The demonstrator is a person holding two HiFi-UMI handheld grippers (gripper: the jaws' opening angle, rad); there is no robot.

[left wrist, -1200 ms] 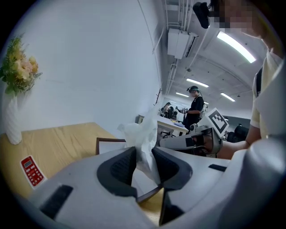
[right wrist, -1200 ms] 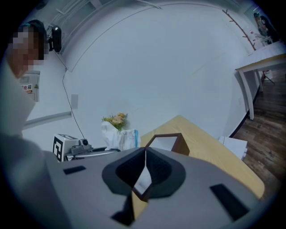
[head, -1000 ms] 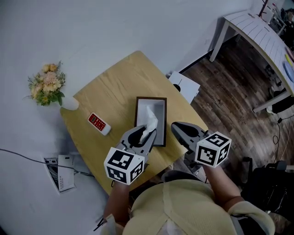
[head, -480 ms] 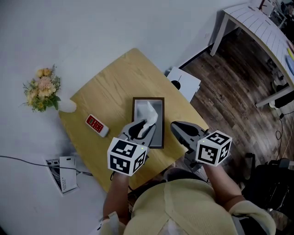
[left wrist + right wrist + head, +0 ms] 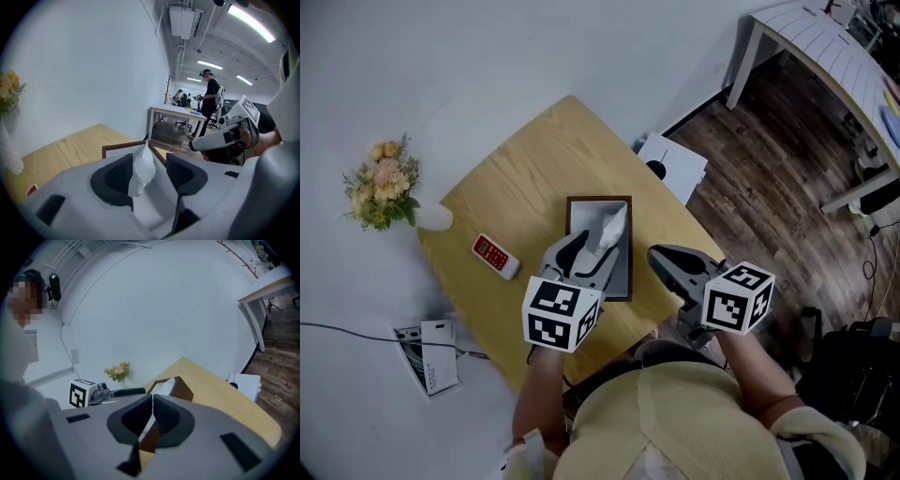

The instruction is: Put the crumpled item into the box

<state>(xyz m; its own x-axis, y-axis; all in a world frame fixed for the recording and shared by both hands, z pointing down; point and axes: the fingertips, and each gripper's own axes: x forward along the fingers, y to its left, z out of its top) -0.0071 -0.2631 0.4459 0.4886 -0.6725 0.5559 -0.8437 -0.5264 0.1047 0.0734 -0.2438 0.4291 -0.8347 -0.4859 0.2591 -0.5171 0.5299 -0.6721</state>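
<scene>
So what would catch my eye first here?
Probably the white crumpled tissue between the opening jaws of the left gripper, right over the dark-framed box on the wooden table. The right gripper sits shut and empty beside the box, and a small bouquet stands at the table's left corner.

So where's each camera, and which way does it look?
Head view: on the person's head, facing down at table, box, left hand-held gripper, right hand-held gripper; the person's shirt shows.
Left gripper view: rides the left one, facing along its opening jaws, crumpled item between them, over the box.
Right gripper view: rides the right one, facing along its shut, empty jaws toward the box.
Shared: both gripper views show the box and each other's hand-held gripper.
</scene>
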